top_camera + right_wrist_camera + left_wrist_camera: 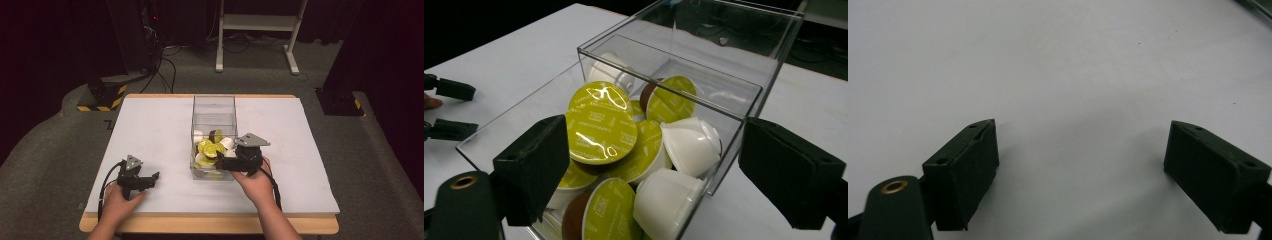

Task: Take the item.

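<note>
A clear plastic box (214, 107) stands in the middle of the white table (150, 130), holding several coffee capsules (210, 149) with yellow-green foil lids and white or brown bodies. My right gripper (223, 161) hangs open at the box's near right corner, its jaws pointing left over the capsules. In the right gripper view the jaws stand wide apart around the box's (744, 95) near end, above a lid-up capsule (600, 135) and a white capsule (691, 145). My left gripper (150, 178) rests open on the table at the near left, with bare white surface (1073, 100) between its jaws.
Beyond the table lie grey carpet, a white frame's legs (257, 30), black equipment with cables (150, 45) and a yellow-black striped base (102, 97). The left gripper's jaws (449, 107) show at the far left of the right gripper view.
</note>
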`<control>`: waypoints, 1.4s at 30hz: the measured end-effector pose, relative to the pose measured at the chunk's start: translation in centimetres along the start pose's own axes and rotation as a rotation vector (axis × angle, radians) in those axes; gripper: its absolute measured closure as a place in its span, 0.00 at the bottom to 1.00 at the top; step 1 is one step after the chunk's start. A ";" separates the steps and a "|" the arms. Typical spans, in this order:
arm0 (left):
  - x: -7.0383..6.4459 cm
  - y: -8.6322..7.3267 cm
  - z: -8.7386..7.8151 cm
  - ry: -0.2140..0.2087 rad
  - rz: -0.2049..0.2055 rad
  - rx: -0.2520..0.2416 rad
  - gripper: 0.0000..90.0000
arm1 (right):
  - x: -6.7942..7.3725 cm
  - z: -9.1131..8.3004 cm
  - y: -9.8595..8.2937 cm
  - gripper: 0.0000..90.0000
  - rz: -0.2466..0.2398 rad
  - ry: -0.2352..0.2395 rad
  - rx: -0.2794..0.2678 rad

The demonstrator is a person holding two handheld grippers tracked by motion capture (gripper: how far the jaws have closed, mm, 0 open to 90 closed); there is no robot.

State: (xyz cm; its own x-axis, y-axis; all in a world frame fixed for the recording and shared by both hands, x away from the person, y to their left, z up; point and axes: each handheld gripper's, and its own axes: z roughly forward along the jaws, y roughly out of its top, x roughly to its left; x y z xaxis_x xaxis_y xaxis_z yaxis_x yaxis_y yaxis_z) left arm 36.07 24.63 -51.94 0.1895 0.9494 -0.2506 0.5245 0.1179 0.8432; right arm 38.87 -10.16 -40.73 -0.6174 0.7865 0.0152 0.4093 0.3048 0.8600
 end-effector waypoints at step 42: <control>0.0 0.0 0.0 0.000 -0.001 -0.002 0.16 | 2.3 4.3 0.4 0.35 -0.056 0.101 0.117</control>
State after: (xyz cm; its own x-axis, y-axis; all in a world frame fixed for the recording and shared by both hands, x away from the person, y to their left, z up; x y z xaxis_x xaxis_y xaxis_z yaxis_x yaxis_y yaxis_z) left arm 36.06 24.62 -51.95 0.1887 0.9492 -0.2517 0.5235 0.1196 0.8436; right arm 40.47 -5.89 -42.57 -0.7033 0.7105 0.0249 0.4443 0.4120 0.7955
